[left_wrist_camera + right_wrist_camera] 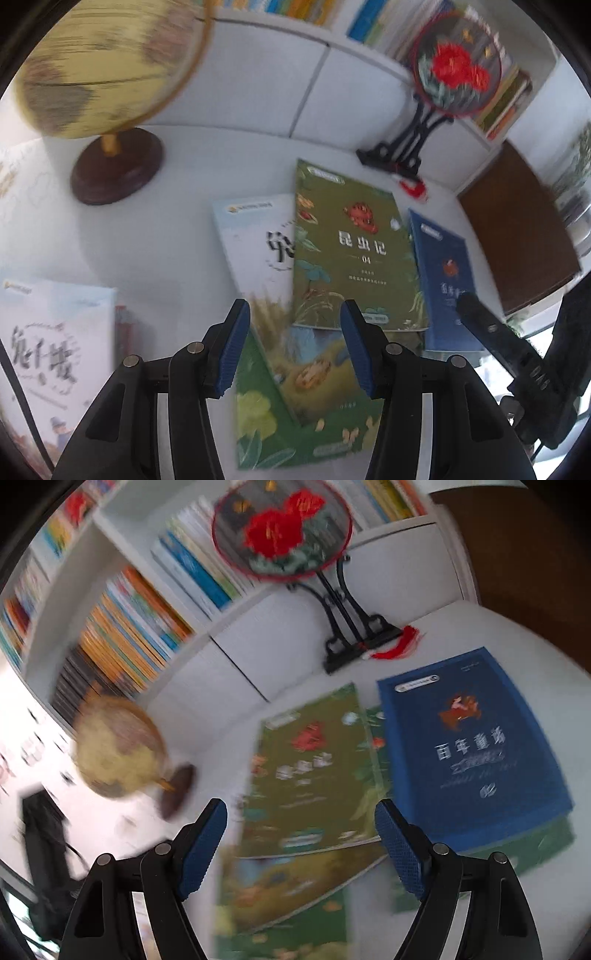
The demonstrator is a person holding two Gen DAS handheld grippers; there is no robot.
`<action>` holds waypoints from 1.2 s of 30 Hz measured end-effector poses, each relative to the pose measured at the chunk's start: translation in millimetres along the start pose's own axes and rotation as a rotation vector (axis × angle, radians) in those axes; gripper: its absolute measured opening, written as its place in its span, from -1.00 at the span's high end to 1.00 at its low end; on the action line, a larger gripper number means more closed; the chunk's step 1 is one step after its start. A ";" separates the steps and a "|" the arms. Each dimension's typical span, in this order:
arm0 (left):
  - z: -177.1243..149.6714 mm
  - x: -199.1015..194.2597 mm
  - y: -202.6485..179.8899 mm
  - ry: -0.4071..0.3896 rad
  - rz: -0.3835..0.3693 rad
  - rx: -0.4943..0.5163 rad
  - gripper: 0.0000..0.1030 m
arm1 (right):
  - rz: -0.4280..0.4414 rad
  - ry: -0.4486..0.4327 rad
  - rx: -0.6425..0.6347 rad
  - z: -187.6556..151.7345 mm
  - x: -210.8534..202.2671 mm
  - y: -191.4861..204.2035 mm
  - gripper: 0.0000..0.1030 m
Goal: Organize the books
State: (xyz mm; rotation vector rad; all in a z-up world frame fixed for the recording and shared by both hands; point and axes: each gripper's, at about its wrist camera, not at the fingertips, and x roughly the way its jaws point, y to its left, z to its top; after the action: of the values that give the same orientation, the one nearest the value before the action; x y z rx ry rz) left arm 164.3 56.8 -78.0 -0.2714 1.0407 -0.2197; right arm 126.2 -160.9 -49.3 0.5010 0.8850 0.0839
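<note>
Several books lie overlapping on the white table. An olive green book (351, 251) (314, 768) lies on top, with a white book (258, 240) to its left and a blue book (443, 280) (469, 746) to its right. A brighter green book (306, 413) (280, 897) lies nearest me, under the others. My left gripper (295, 347) hovers open above the olive book's near edge, holding nothing. My right gripper (303, 845) hangs open and empty above the same edge, left of the blue book. In the left wrist view a black finger (480, 321) of it overlaps the blue book.
A yellow globe (103, 62) (118, 746) on a dark base stands at the left. A round red-flower fan (458, 70) (280, 528) on a black stand is behind the books. Shelves of upright books (129, 627) line the back. Another white book (48, 343) lies at the left.
</note>
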 end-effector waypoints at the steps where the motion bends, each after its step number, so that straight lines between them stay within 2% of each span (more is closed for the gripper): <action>1: 0.3 7.4 -3.5 0.011 -0.009 0.003 0.06 | -0.011 0.021 -0.029 0.1 7.8 -0.9 -0.42; 4: 3.4 29.1 -10.2 0.020 -0.034 -0.017 0.06 | -0.015 0.059 -0.060 0.1 29.7 -8.9 -0.35; 9: 8.9 53.8 -16.8 0.027 -0.006 -0.014 0.06 | 0.018 0.073 0.047 10.1 53.9 -35.5 -0.35; 11: 9.1 58.0 -18.3 0.026 -0.004 -0.004 0.06 | 0.029 0.087 0.052 12.9 61.6 -41.3 -0.33; 14: 8.1 64.5 -18.4 0.016 0.049 0.012 0.06 | 0.069 0.103 0.045 14.6 68.1 -44.3 -0.33; 19: 8.2 65.6 -19.3 0.004 0.026 -0.006 0.08 | 0.098 0.116 0.010 14.3 71.3 -43.3 -0.33; 28: -14.7 51.9 -24.5 0.052 0.077 0.023 0.08 | 0.070 0.182 -0.071 2.8 64.3 -32.1 -0.33; 36: -70.4 4.4 -9.3 0.088 0.052 -0.031 0.08 | 0.157 0.232 -0.041 -28.2 28.8 -24.4 -0.33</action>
State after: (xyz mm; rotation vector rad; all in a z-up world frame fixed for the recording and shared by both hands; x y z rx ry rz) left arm 104.7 38.4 -112.1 -0.2640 1.1381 -0.1701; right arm 119.9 -163.7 -95.9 0.5292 1.0672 0.3081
